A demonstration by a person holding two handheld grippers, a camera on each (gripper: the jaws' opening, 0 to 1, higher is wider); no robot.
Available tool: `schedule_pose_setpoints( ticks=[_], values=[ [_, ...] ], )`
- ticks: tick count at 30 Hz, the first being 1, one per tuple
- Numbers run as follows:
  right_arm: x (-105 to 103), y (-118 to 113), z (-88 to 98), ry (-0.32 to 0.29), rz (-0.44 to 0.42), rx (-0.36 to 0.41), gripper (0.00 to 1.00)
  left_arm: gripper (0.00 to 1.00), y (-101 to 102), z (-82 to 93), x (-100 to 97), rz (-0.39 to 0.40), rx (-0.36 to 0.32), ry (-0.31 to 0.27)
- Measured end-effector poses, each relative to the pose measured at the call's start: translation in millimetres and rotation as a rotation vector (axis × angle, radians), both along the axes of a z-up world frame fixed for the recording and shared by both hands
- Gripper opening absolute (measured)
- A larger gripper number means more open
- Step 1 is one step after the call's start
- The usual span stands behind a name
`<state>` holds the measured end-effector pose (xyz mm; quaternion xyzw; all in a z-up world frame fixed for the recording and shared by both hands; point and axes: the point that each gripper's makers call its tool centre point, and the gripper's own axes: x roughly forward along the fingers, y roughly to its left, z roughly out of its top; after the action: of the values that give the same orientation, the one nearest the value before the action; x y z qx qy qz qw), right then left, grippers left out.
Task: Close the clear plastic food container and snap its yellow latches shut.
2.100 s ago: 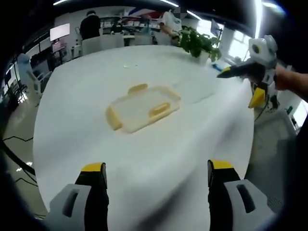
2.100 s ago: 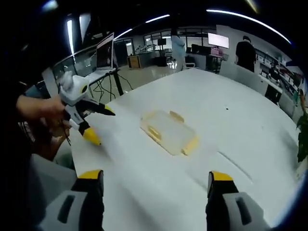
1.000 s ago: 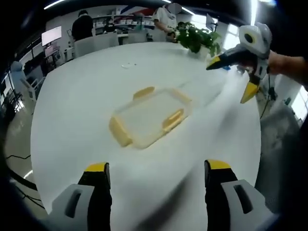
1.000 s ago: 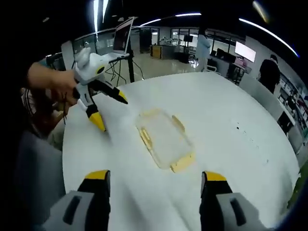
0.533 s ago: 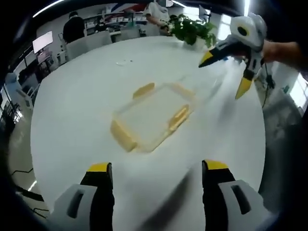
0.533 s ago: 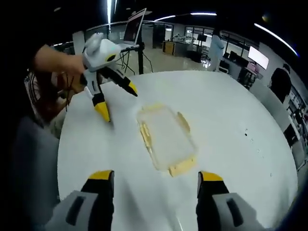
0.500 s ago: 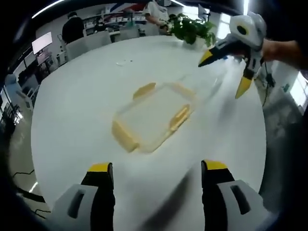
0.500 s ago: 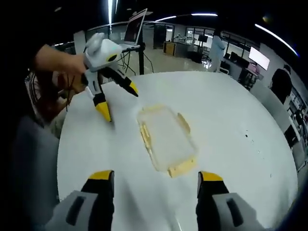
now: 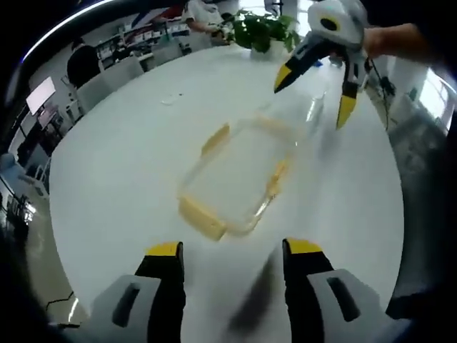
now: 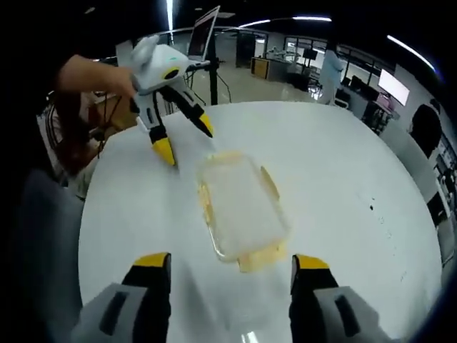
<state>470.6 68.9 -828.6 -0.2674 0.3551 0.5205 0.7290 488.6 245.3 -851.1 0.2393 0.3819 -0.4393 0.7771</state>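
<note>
1. Two grippers, left gripper (image 9: 228, 246) and right gripper (image 10: 223, 259), jaws spread and empty, flank the container (image 9: 239, 175) on the white table (image 9: 121, 164).
2. Its long axis runs between them; each faces one yellow end latch (image 10: 260, 256); neither looks clearly nearer.

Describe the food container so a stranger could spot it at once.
Start from the large round white table. Near its middle lies the clear plastic food container, a shallow rectangle with rounded corners. Its yellow latches along the edges set it apart; it lies between the open left gripper and the open right gripper.
</note>
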Motion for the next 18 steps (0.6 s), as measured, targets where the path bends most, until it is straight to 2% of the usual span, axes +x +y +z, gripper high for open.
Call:
schedule_pose_setpoints(
  ticks=[4, 9, 11, 13, 14, 16, 18],
  values=[
    [6.8, -1.3, -4.6, -0.003, 0.023, -0.013, 0.65, 0.55, 1.4, -1.5, 6.7, -0.030, 0.020, -0.007],
    [12.9, -0.2, -6.3, -0.020, 0.065, -0.009, 0.61, 0.59, -0.7, -4.3, 9.4, -0.088, 0.040, -0.020],
    [16.2, 0.5, -4.9, -0.030, 0.075, 0.001, 0.57, 0.47, -3.2, -2.8, 8.7, -0.121, 0.037, -0.021],
    [22.0, -0.5, -4.3, -0.047, 0.080, -0.003, 0.54, 0.31, -10.1, 1.7, 8.6, -0.170, 0.003, -0.029],
    [24.1, -1.0, -3.9, -0.055, 0.083, -0.003, 0.54, 0.26, -12.2, 2.6, 7.9, -0.195, -0.004, -0.030],
    [27.7, -2.2, -5.2, -0.057, 0.083, -0.006, 0.52, 0.22, -10.9, 2.3, 13.3, -0.198, 0.007, -0.042],
    [29.4, -5.2, -9.6, -0.039, 0.069, -0.029, 0.51, 0.28, -13.9, 4.3, 19.4, -0.228, 0.001, -0.075]
  ],
)
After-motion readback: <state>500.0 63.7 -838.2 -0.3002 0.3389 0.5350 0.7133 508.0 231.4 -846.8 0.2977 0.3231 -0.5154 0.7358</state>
